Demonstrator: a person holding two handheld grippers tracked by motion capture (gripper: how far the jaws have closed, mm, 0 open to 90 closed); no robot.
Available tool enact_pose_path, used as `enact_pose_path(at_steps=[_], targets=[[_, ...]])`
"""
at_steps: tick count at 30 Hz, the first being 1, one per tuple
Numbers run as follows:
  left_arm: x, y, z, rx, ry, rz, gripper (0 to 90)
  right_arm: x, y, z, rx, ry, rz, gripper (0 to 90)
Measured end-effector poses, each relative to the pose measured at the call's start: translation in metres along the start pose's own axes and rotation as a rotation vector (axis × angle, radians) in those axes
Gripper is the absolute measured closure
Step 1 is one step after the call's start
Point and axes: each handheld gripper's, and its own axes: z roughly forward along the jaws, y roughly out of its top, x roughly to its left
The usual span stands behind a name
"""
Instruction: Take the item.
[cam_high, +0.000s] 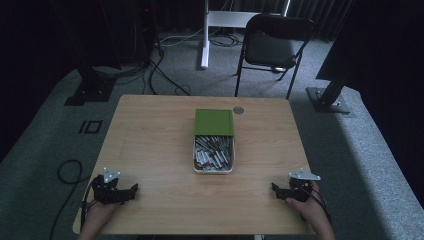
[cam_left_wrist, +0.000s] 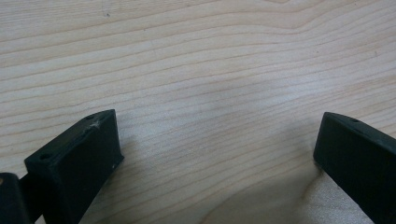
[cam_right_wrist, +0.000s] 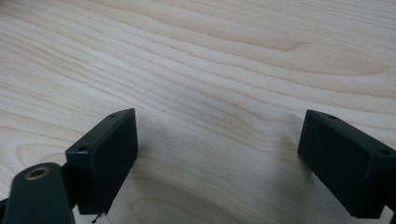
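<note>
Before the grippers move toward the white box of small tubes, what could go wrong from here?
1. The green lid covers the far part of the white box, so a jaw coming from above may knock it.
2. The small tubes lie piled and crossed; closing on one may drag out others.
3. The left gripper and right gripper, both open, would converge on one narrow box and might collide.

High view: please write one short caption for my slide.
Both grippers, left and right, rest open near a white box with a green lid.
</note>
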Motion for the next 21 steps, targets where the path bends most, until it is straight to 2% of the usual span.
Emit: enact_pose_path(at_steps=[4, 6, 10, 21], targets=[[0.0003, -0.0002, -0.0001, 0.0, -0.002, 0.004, 1.4, -0.0003, 0.0001, 0.0001, 0.0, 0.0, 0.003, 11.8], [0.0005, 0.0001, -0.0001, 0.003, -0.004, 0.005, 1.5, -0.0014, 0.0005, 0.0006, -0.001, -0.034, 0.035, 11.9], [0.0012, -0.0004, -0.0003, -0.001, -0.008, 0.01, 1.4, -0.003, 0.0009, 0.001, -0.001, -0.069, 0.068, 11.8], [0.0012, -0.0005, -0.0003, -0.001, -0.009, 0.01, 1.4, -0.0032, 0.0009, 0.001, -0.001, -0.071, 0.069, 11.9]])
